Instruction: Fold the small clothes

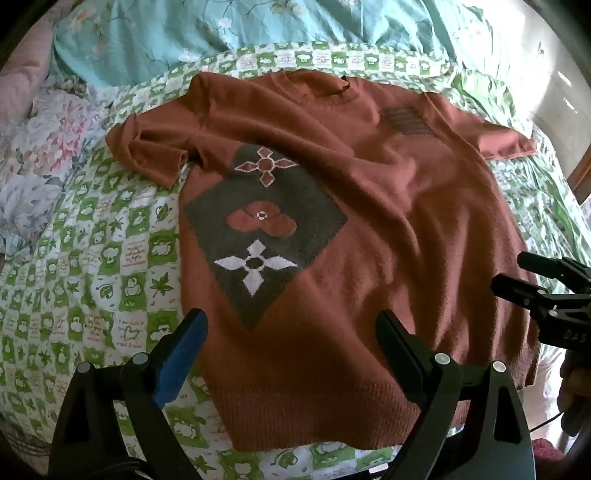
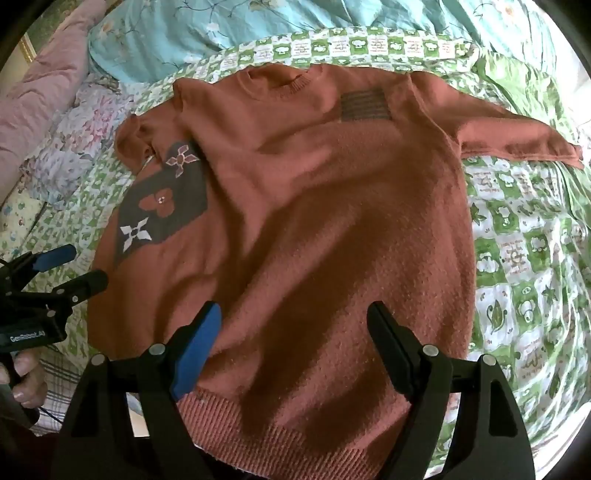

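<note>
left wrist view: i see the rust-orange sweater [image 1: 369, 221] lying flat, front up, on the green-and-white checked quilt [image 1: 92, 258], neckline away from me, ribbed hem nearest. a grey diamond patch [image 1: 266, 229] with three flower motifs sits on its left side, a striped patch [image 1: 406, 120] near the far shoulder. both short sleeves are spread outward. my left gripper [image 1: 291, 343] hangs over the hem, fingers spread wide, holding nothing. the right gripper [image 1: 517, 273] shows at the right edge, over the sweater's side.

right wrist view: right gripper [image 2: 295, 343] is over the hem, fingers apart, nothing between them. left gripper [image 2: 74, 266] sits at the sweater's left edge, released. a teal floral pillow [image 2: 221, 29] lies beyond the neckline.
</note>
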Demonstrator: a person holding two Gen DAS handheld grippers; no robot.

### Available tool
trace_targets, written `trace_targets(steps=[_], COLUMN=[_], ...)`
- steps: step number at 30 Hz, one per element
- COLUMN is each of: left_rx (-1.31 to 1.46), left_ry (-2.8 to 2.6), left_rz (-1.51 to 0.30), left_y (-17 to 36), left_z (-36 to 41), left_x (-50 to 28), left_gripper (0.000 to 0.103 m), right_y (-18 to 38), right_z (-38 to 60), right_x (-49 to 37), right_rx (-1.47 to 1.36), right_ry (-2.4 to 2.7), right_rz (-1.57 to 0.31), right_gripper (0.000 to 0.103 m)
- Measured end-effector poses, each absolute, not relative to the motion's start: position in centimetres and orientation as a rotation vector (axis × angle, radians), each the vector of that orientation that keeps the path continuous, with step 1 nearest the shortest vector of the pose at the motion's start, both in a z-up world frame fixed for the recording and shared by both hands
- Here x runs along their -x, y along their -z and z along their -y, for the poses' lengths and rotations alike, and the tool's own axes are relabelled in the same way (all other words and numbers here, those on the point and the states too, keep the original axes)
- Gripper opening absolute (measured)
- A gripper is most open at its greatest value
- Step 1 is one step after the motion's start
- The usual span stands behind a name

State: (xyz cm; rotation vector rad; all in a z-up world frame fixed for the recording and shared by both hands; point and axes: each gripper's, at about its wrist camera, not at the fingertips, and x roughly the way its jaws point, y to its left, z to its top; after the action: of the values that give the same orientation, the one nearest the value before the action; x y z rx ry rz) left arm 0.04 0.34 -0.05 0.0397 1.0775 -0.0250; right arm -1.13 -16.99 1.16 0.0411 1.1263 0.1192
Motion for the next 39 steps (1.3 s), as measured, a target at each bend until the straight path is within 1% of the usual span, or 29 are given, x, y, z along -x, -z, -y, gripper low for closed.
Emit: trace_targets(steps=[18, 25, 33, 36, 39], left_rx=[-0.038, -0.035, -0.001, 0.059, 0.043], left_ry=[0.024, 0.036, 0.065, 0.102, 0.095], left_rz=[-1.083, -1.082, -1.081, -1.106, -1.114], left_y=[0.2, 0.5, 0.4, 0.3, 0.3], left_z=[-0.8, 0.2, 0.5, 0.4, 0.5], left_x=[-0.4, -0.7, -0.7, -0.8, -0.8], left_gripper=[0.093, 0.093, 0.093, 0.093, 0.093], right_y=[-1.1, -1.4, -1.2, -1.1, -1.2], right_z=[17.0, 17.1, 18.0, 18.1, 18.2], right_x=[1.0, 0.4, 1.0, 1.0, 1.0], right_rx=[-0.042, -0.044, -0.046, -0.046, -0.054], right_ry=[-0.12, -0.118, -0.109, -0.107, -0.109], right_rz=[-1.126, -1.125, -1.124, -1.122, -1.118], right_gripper=[0.082, 0.082, 0.082, 0.082, 0.082])
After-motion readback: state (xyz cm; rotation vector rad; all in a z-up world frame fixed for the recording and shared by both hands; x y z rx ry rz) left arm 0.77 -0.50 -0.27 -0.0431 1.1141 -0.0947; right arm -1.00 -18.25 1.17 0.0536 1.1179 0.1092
